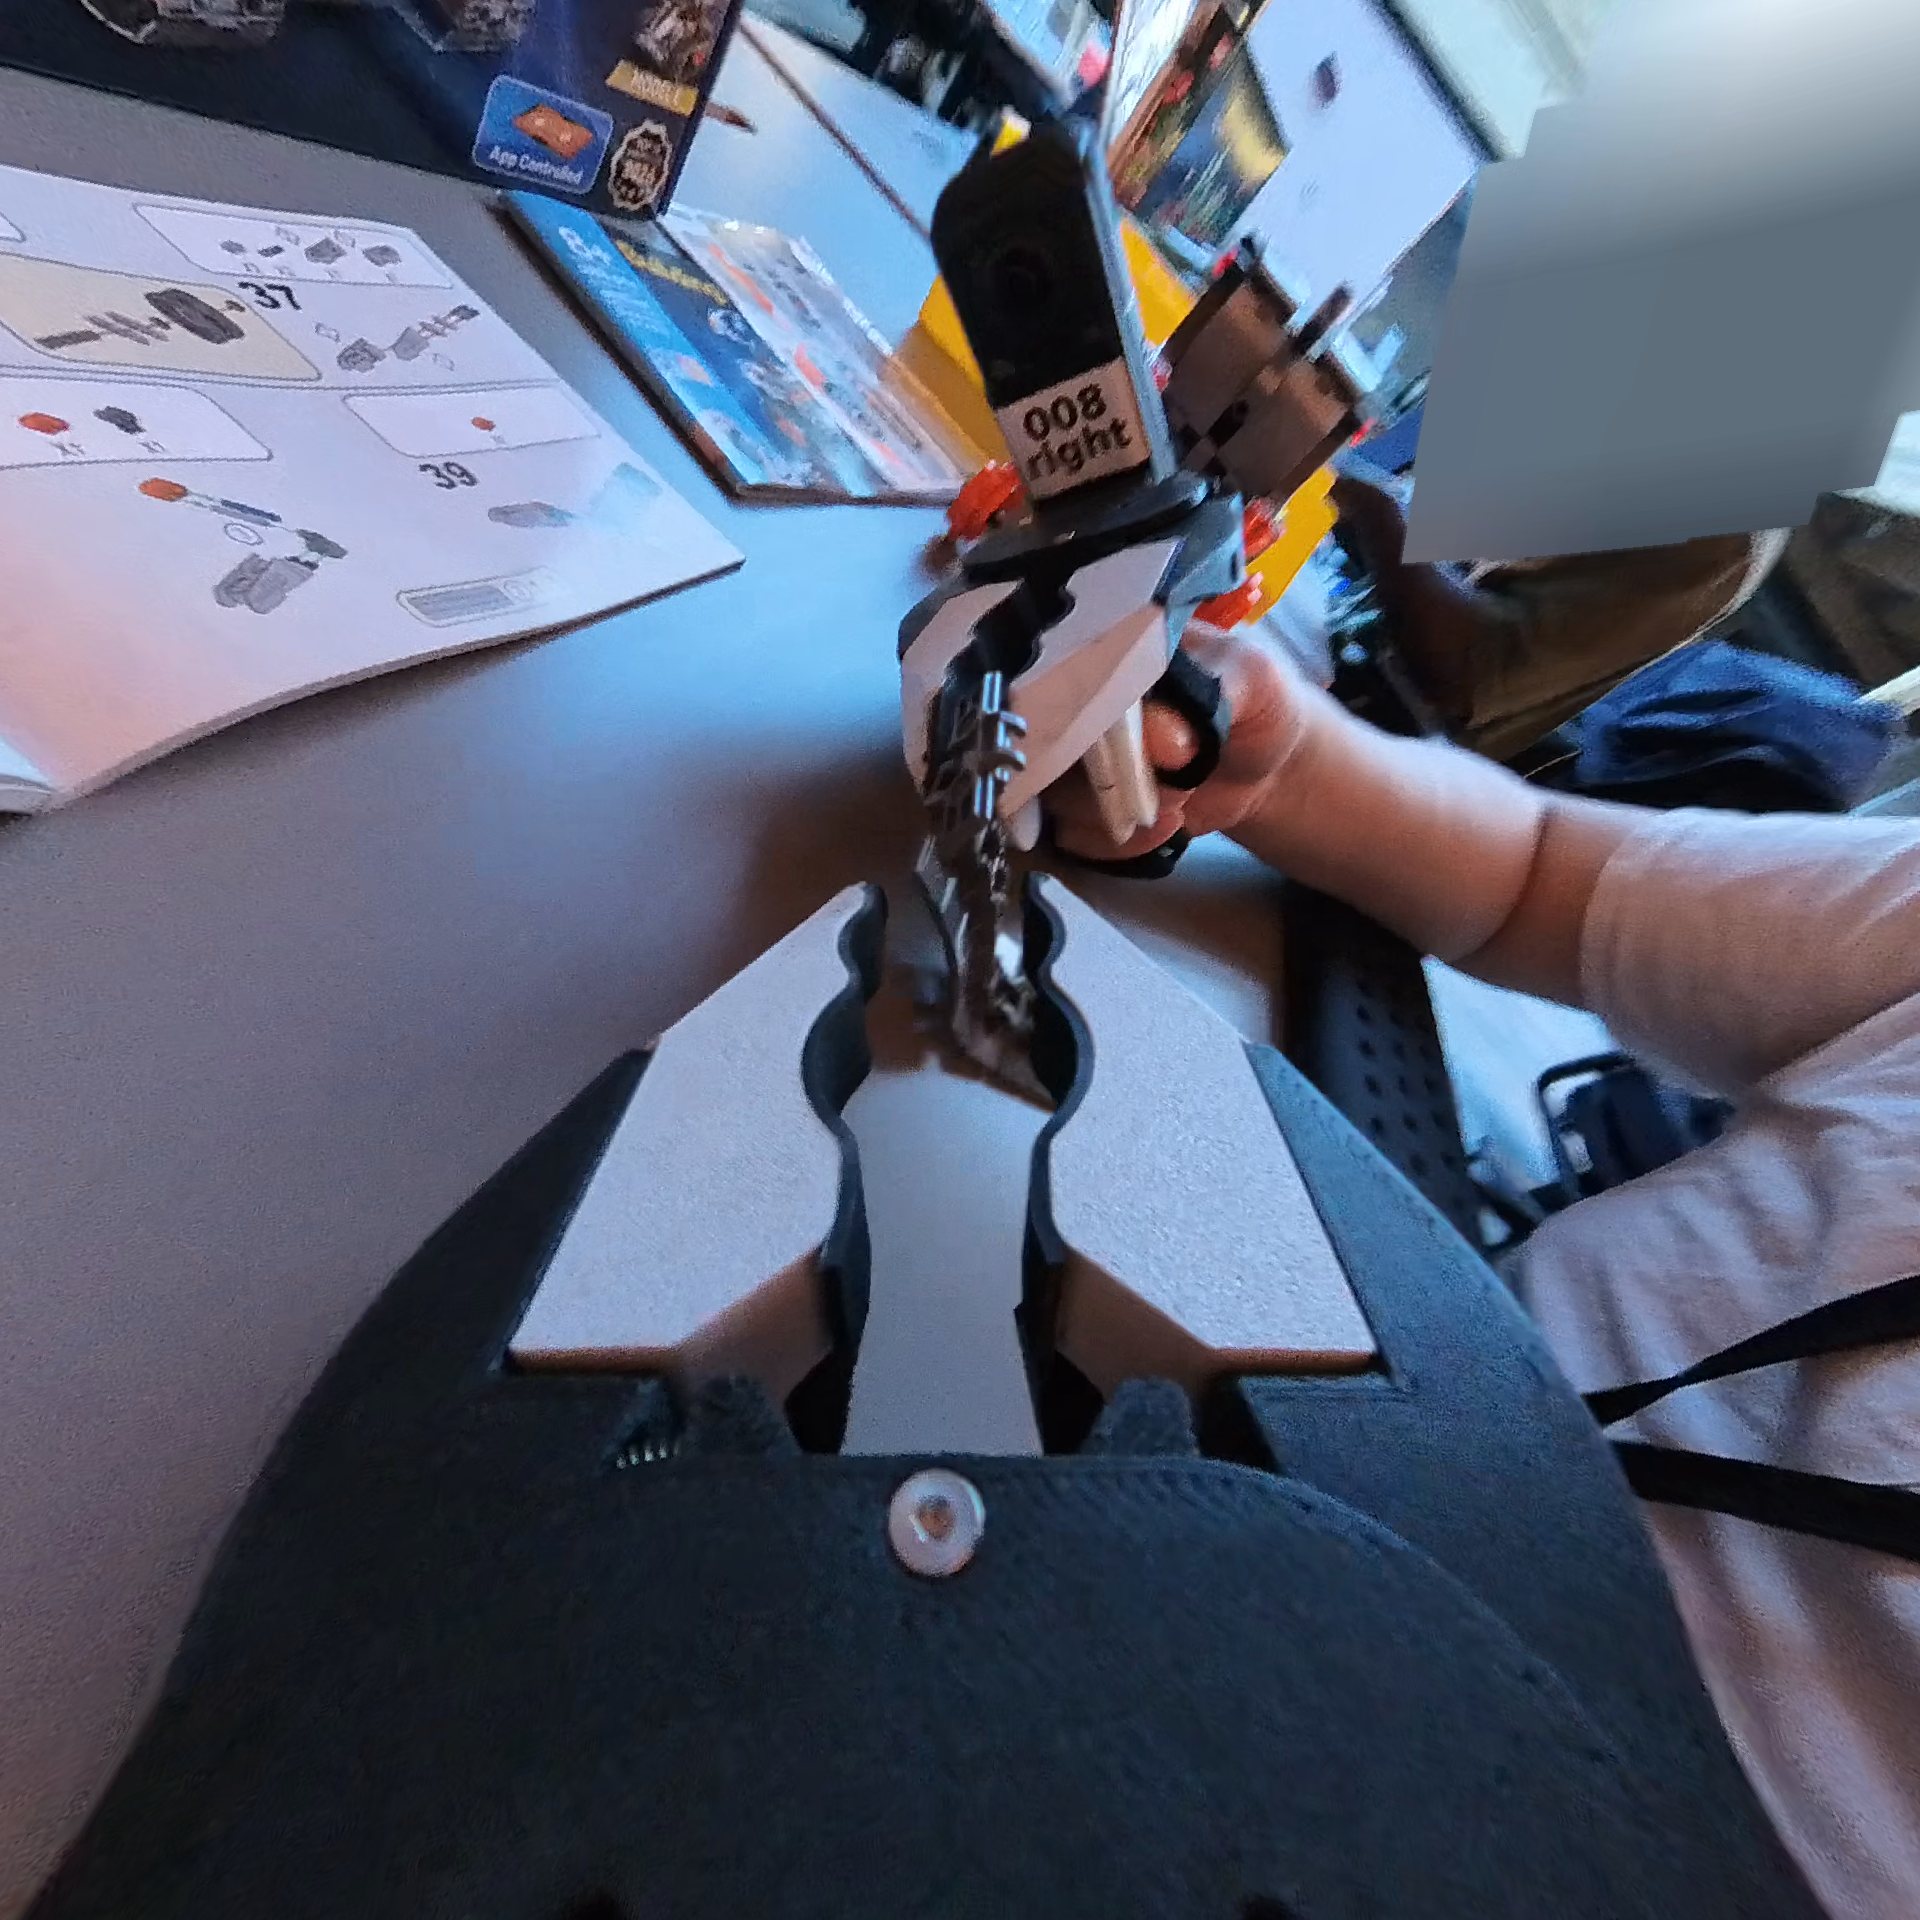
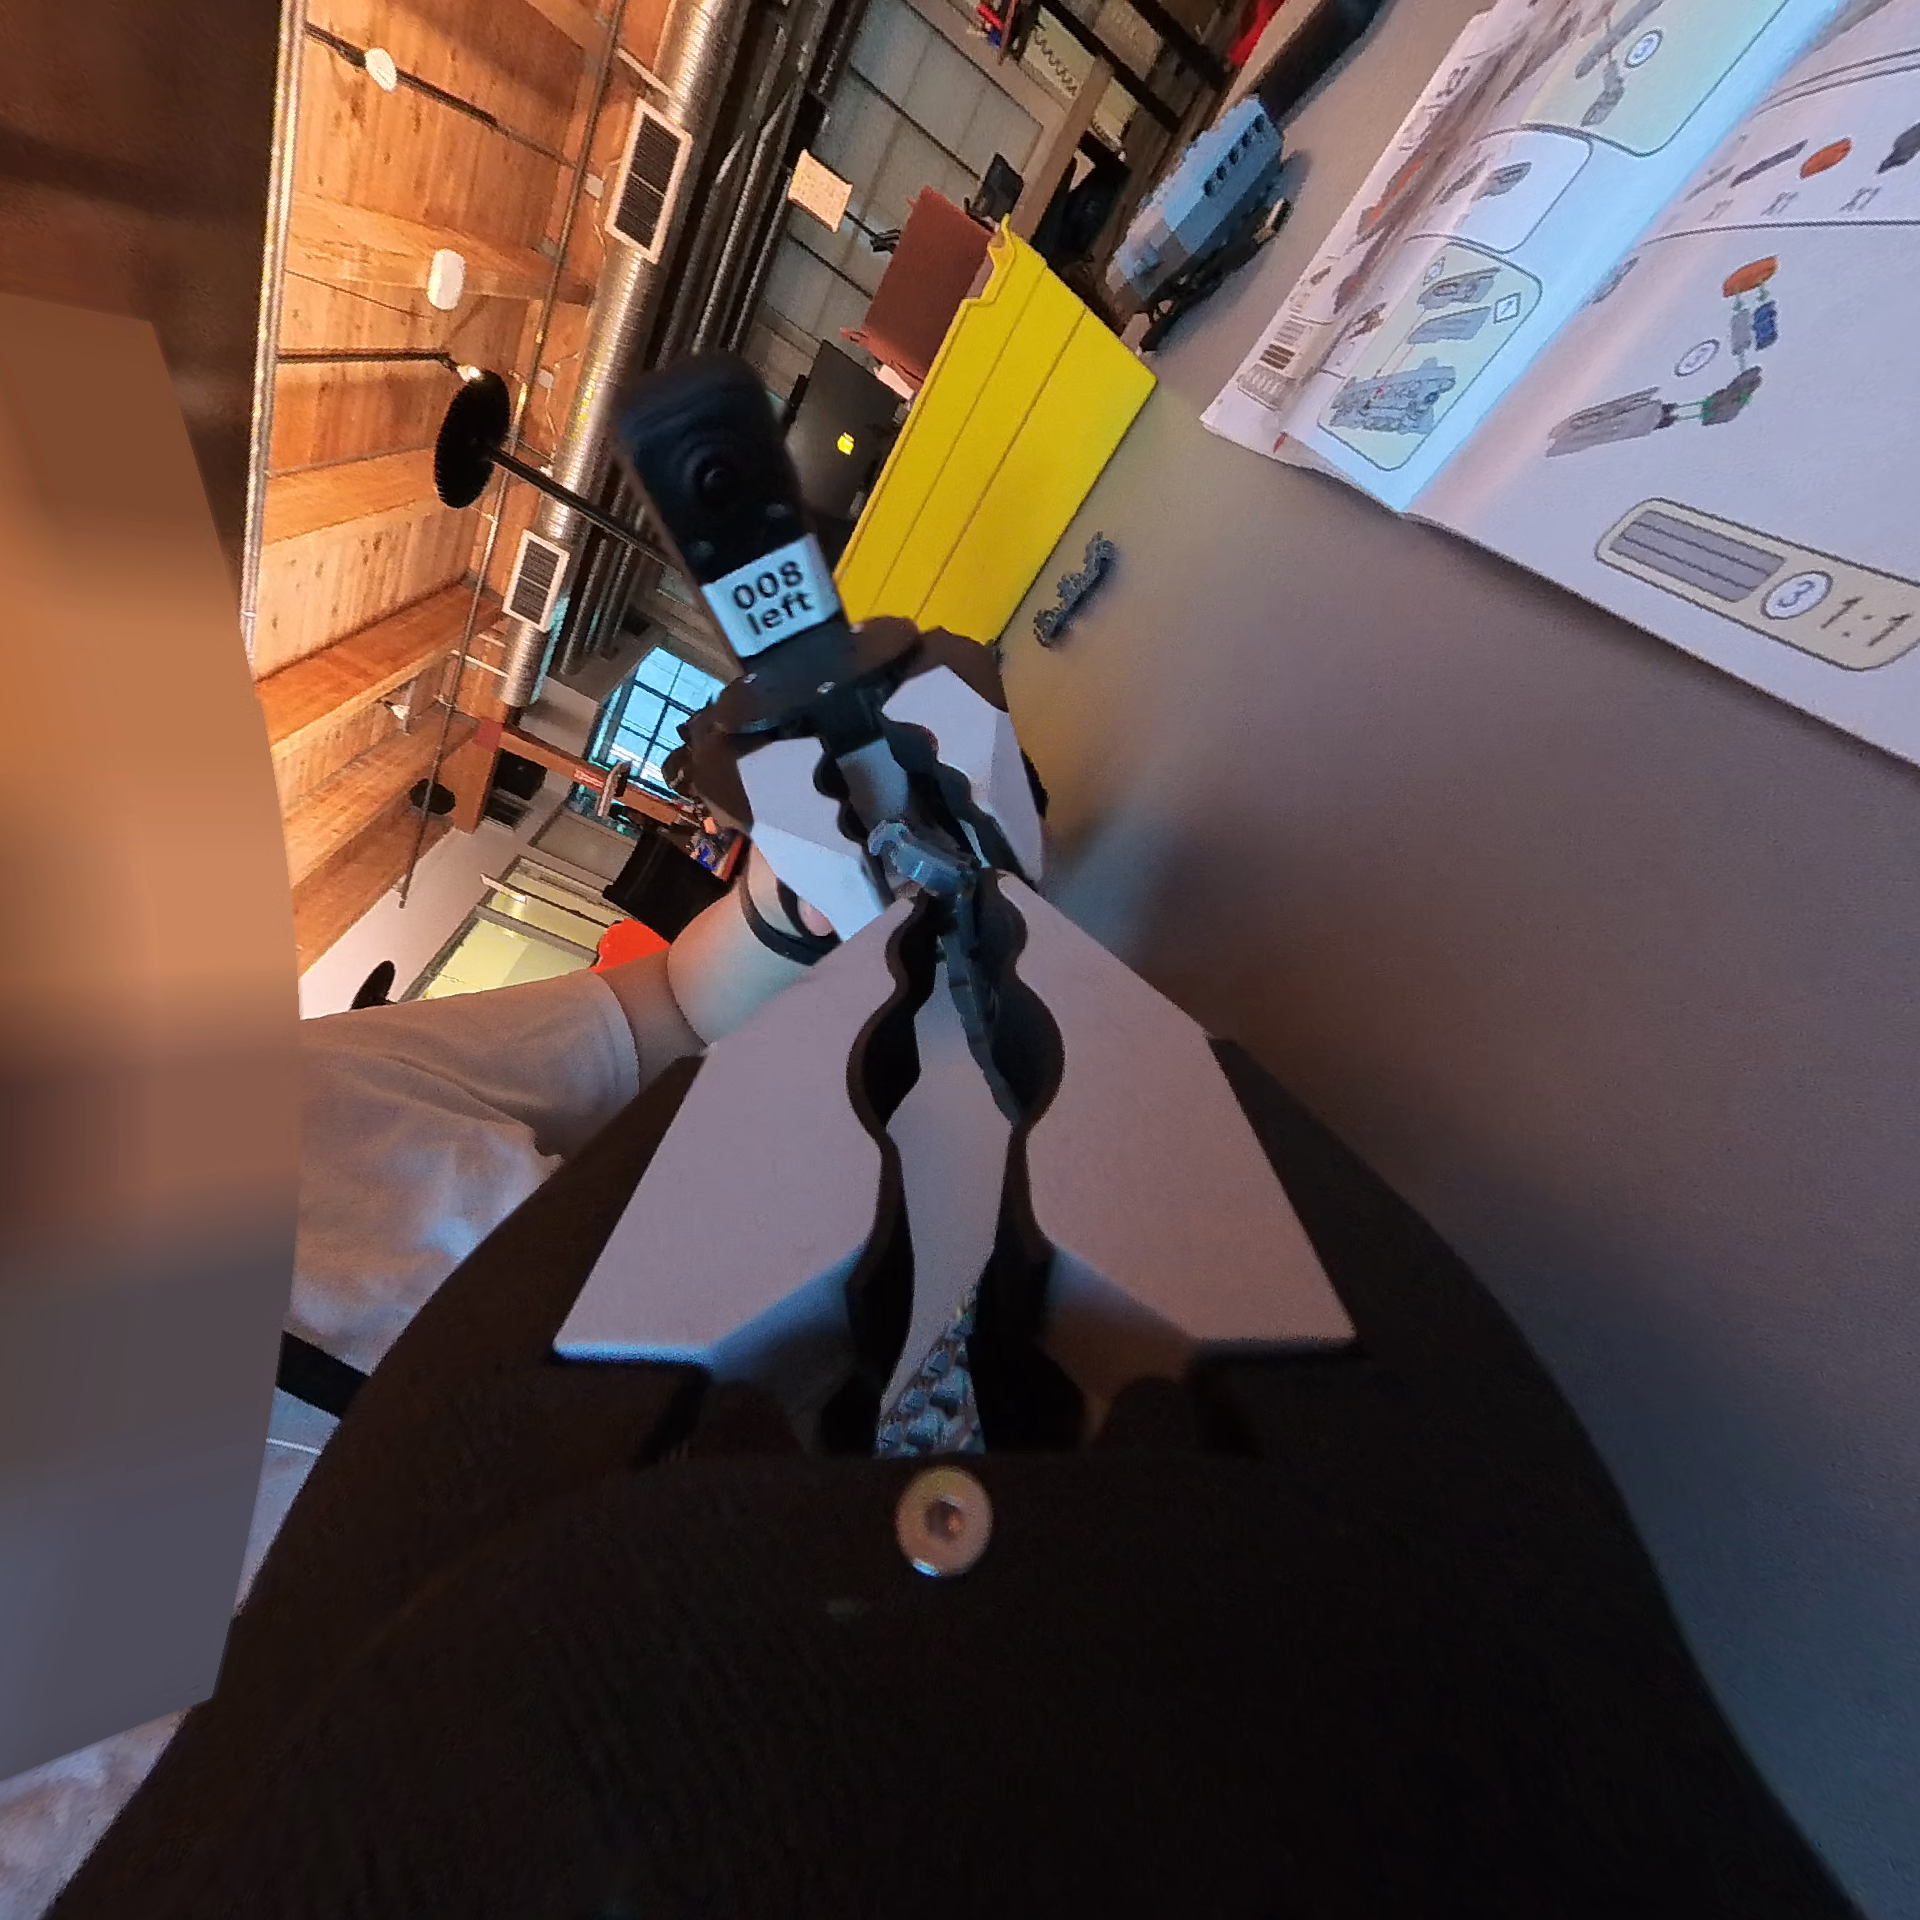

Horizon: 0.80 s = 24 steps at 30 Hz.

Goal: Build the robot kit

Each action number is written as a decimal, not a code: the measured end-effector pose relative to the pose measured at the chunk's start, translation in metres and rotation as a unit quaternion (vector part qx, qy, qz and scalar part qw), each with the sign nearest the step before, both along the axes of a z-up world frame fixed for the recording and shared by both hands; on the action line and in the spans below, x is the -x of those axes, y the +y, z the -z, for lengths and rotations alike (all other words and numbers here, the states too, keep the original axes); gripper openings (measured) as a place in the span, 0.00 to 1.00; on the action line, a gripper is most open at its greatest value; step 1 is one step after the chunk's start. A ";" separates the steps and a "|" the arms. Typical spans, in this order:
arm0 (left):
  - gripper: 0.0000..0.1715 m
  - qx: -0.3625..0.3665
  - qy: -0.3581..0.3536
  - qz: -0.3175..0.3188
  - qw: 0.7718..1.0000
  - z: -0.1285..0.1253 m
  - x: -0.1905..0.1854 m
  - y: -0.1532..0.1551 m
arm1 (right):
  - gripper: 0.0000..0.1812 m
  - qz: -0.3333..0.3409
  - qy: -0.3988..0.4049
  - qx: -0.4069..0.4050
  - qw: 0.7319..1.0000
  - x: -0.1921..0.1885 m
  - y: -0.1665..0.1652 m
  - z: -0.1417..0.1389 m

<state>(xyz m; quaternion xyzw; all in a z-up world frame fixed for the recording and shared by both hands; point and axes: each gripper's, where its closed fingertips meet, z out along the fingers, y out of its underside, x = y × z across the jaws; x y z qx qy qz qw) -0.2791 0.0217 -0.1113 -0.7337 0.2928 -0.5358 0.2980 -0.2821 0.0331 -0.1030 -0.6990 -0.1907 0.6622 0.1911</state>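
A dark grey toy-brick track chain [image 1: 982, 935] hangs in the air above the grey table [image 1: 416, 935], stretched between the two grippers. My left gripper [image 1: 951, 904] is closed on its near end, with the links sitting between the wavy fingertips. My right gripper [image 1: 977, 790] faces it a short way off, held by a person's hand [image 1: 1247, 748], and grips the chain's other end. In the right wrist view my right gripper [image 2: 956, 904] is shut on the chain [image 2: 971, 987], and the left gripper [image 2: 940, 883] meets it tip to tip.
An open instruction booklet [image 1: 312, 468] lies on the table and also shows in the right wrist view [image 2: 1662, 364]. A blue product box [image 1: 592, 104] and a flat printed box [image 1: 748, 353] stand behind. A yellow bin [image 2: 997, 436], a loose track piece [image 2: 1075, 587] and a grey brick model [image 2: 1205, 197] are nearby. Left and right tips are no more than a few centimetres apart.
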 end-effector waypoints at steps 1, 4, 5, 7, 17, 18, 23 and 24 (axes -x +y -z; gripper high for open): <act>0.14 0.015 -0.020 0.000 1.000 -0.003 -0.001 0.000 | 0.03 0.000 0.006 0.000 1.000 0.000 0.000 -0.002; 0.09 0.038 -0.047 -0.005 0.998 -0.006 -0.003 0.002 | 0.03 0.001 0.013 -0.002 1.000 0.000 0.001 -0.003; 0.07 0.042 -0.054 -0.006 0.998 -0.007 -0.003 0.003 | 0.03 0.000 0.017 -0.004 1.000 0.000 0.000 -0.005; 0.05 0.055 -0.063 -0.007 0.996 -0.007 -0.004 0.003 | 0.03 0.001 0.022 -0.006 1.000 0.000 0.000 -0.006; 0.15 0.151 -0.090 -0.019 0.984 0.001 -0.013 0.005 | 0.02 0.038 0.062 0.022 0.997 -0.001 0.011 -0.014; 0.16 0.155 -0.083 -0.026 0.984 0.003 -0.013 0.006 | 0.03 0.040 0.062 0.024 0.997 0.000 0.012 -0.013; 0.05 0.130 -0.096 -0.013 0.987 -0.005 -0.016 0.006 | 0.03 0.054 0.057 0.012 0.997 -0.001 0.017 -0.013; 0.04 0.130 -0.098 -0.006 0.987 -0.006 -0.016 0.005 | 0.04 0.052 0.053 0.006 0.997 -0.001 0.017 -0.012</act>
